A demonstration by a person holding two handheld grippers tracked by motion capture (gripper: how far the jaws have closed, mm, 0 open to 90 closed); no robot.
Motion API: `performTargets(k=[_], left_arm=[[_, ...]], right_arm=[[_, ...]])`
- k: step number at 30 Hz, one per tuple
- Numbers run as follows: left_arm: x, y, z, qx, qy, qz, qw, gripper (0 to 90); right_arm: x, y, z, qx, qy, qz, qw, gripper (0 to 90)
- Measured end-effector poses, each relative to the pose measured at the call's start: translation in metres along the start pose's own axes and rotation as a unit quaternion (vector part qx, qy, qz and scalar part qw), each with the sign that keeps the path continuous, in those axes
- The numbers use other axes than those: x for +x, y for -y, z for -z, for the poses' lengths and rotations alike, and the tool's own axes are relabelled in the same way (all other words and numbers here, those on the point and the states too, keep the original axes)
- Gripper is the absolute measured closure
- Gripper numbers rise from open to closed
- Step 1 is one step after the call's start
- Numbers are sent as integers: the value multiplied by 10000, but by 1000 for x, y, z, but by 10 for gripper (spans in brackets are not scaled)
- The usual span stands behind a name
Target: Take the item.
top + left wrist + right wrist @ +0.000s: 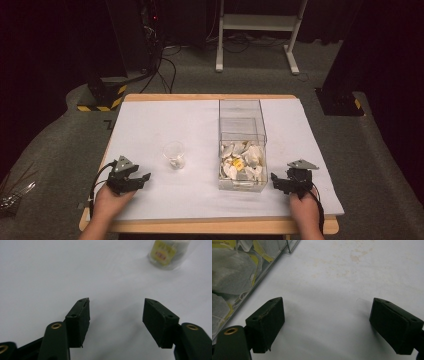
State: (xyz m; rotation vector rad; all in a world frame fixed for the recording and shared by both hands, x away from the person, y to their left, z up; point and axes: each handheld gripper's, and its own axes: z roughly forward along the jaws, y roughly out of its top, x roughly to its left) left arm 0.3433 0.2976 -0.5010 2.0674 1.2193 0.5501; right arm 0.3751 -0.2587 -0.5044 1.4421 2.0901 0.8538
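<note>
My left gripper (145,177) sits at the near left, jaws wide and empty, just near-left of the small clear cup (174,154) holding one tea bag. Right of it stands the clear box (242,186) of tea bags. My right gripper (273,177) rests beside its near right corner, jaws wide and empty. I judge another bag comes next: reach in from above and pinch one alone.

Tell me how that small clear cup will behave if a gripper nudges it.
The clear cup looks thin-walled and nearly empty, so probably light and prone to sliding or tipping. It stands upright on the smooth white table cover, which likely offers little friction.
</note>
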Motion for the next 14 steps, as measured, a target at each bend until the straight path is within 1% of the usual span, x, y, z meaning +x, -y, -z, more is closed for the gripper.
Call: performTargets(k=[1, 2, 3, 5, 9, 10, 14], left_arm=[[0, 2, 0, -1, -45, -36, 10000, 367], [1, 4, 0, -56, -58, 23, 10000, 346], [2, 5, 0, -56, -79, 65, 9999, 313], [3, 6, -1, -91, -60, 151, 9998, 304], [2, 7, -1, -118, -89, 169, 9997, 299], [2, 8, -1, -132, -83, 205, 9997, 299], [2, 8, -1, -147, -101, 202, 9996, 299]], right_arm=[[0, 0, 0, 2, 0, -9, 10000, 125], [0, 0, 0, 2, 0, -10, 10000, 126], [0, 0, 0, 0, 0, 0, 10000, 126], [0, 0, 0, 0, 1, -1, 10000, 126], [0, 0, 0, 2, 1, -10, 10000, 126], [0, 0, 0, 0, 1, -1, 10000, 126], [0, 0, 0, 0, 1, 0, 10000, 126]])
